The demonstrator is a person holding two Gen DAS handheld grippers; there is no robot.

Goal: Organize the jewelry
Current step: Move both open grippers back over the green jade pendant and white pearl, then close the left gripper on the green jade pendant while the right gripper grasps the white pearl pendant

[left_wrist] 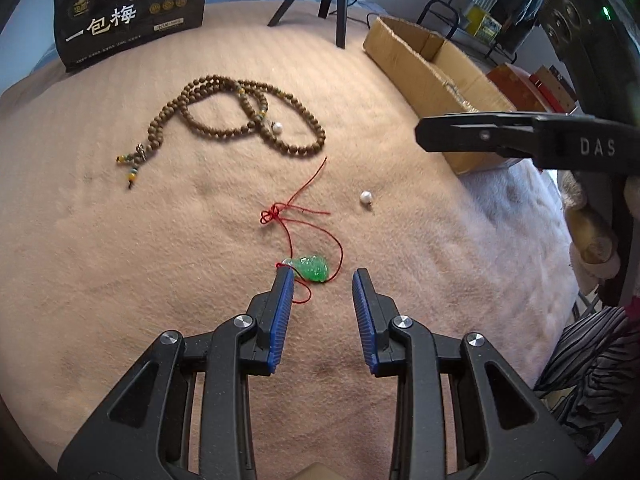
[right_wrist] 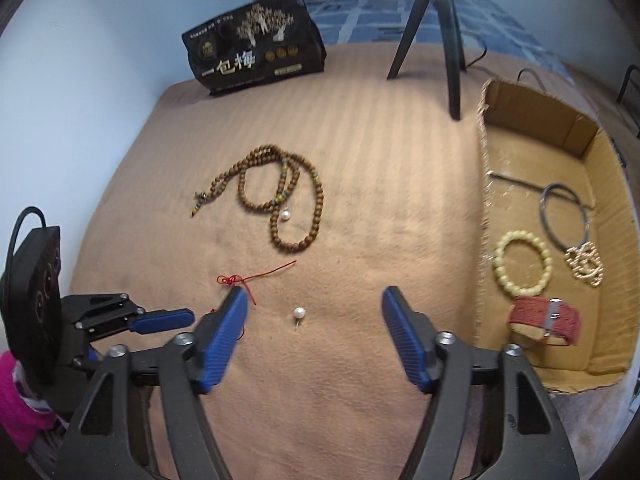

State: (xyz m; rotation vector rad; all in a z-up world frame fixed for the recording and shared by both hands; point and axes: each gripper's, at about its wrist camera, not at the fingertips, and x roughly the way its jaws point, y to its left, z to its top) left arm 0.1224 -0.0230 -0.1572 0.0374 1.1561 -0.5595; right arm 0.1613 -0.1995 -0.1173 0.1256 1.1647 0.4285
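A green pendant (left_wrist: 311, 268) on a knotted red cord (left_wrist: 294, 200) lies on the tan blanket (left_wrist: 120, 260). My left gripper (left_wrist: 323, 277) hovers open just short of it, its left fingertip beside the pendant's cord end. In the right wrist view a loose white pearl (right_wrist: 299, 313) sits on the blanket between the tips of my open right gripper (right_wrist: 314, 294), touching neither pad. A long wooden bead necklace (right_wrist: 280, 200) lies farther back with a second pearl (right_wrist: 285, 215) against it. One blue finger (right_wrist: 164, 319) of the left gripper shows at the left.
An open cardboard box (right_wrist: 486, 184) at the right holds a cream bead bracelet (right_wrist: 522, 262), a dark cord necklace (right_wrist: 560, 216) with a gold pendant, and a red strap (right_wrist: 560, 314). A black snack bag (right_wrist: 256, 52) and a tripod (right_wrist: 454, 64) stand at the back.
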